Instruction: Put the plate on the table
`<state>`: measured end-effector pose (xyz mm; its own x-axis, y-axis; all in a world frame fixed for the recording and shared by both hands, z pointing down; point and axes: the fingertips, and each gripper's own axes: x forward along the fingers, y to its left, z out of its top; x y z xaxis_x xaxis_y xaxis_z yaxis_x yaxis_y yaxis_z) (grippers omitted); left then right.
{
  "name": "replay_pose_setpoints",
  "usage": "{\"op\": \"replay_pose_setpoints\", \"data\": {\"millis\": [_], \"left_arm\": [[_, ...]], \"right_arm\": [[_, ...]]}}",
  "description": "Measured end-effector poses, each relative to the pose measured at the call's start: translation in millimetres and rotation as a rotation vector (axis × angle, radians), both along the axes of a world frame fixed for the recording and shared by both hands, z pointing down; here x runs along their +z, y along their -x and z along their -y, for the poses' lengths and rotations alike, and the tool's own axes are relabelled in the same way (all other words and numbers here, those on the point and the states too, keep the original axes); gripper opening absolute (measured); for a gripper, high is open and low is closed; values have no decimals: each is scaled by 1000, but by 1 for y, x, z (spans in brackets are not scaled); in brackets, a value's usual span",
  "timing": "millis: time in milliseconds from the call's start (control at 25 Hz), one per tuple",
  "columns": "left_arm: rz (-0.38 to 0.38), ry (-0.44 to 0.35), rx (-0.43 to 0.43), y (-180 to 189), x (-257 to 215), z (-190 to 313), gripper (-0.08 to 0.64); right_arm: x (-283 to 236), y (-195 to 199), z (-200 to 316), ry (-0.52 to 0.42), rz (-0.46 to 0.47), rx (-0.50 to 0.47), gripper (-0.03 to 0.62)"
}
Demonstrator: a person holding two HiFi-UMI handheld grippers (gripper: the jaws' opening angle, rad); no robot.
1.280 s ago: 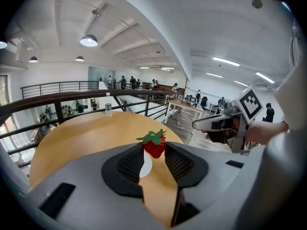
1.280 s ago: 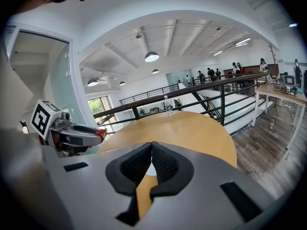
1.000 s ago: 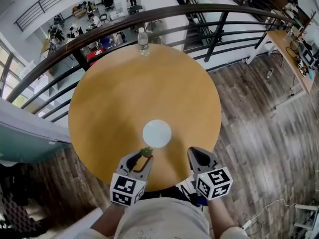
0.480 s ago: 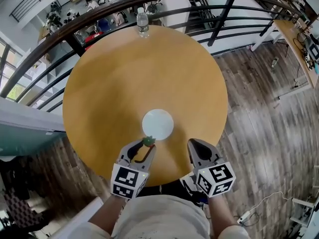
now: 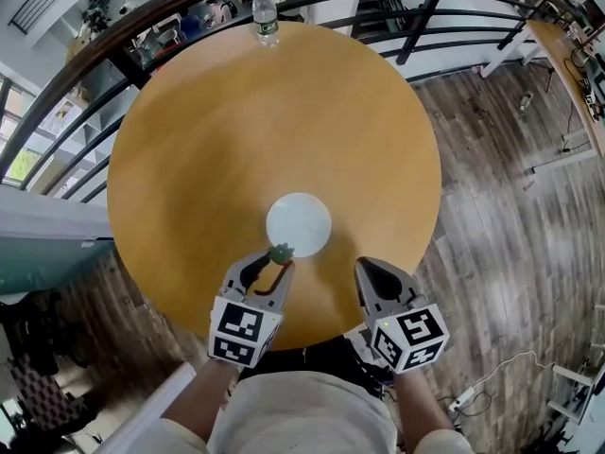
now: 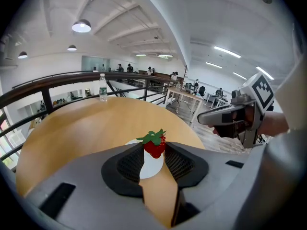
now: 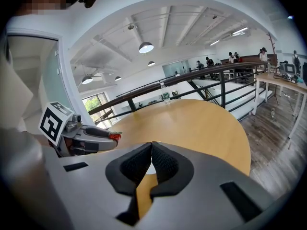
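A small white plate (image 5: 299, 224) lies flat on the round wooden table (image 5: 274, 121), near its front edge. My left gripper (image 5: 276, 258) is shut on a red strawberry (image 5: 281, 253) with a green top, held just at the plate's near rim; the strawberry (image 6: 155, 145) shows clamped between the pads, with the plate (image 6: 152, 164) beyond. My right gripper (image 5: 365, 273) hovers to the right of the plate, its jaws shut with nothing between them (image 7: 151, 153). The left gripper (image 7: 114, 136) with its strawberry shows at the left of the right gripper view.
A clear water bottle (image 5: 264, 14) stands at the table's far edge, by a dark railing (image 5: 142, 36). Wood-plank floor (image 5: 501, 159) surrounds the table. A desk (image 5: 577, 74) stands at the far right.
Both grippers have come forward over the table toward the plate. The strawberry in the left gripper now sits at the plate's near rim. The right gripper stays shut.
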<state>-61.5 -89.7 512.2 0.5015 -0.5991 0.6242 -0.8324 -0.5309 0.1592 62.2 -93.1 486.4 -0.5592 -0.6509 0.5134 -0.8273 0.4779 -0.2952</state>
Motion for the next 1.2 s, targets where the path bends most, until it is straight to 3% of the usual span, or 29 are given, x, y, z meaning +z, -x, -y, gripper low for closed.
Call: {"op": "replay_pose_setpoints", "data": {"millis": [1200], "left_arm": [[205, 117, 142, -11, 125, 52, 149]], "right_arm": [[65, -13, 13, 94, -15, 37, 25]]}}
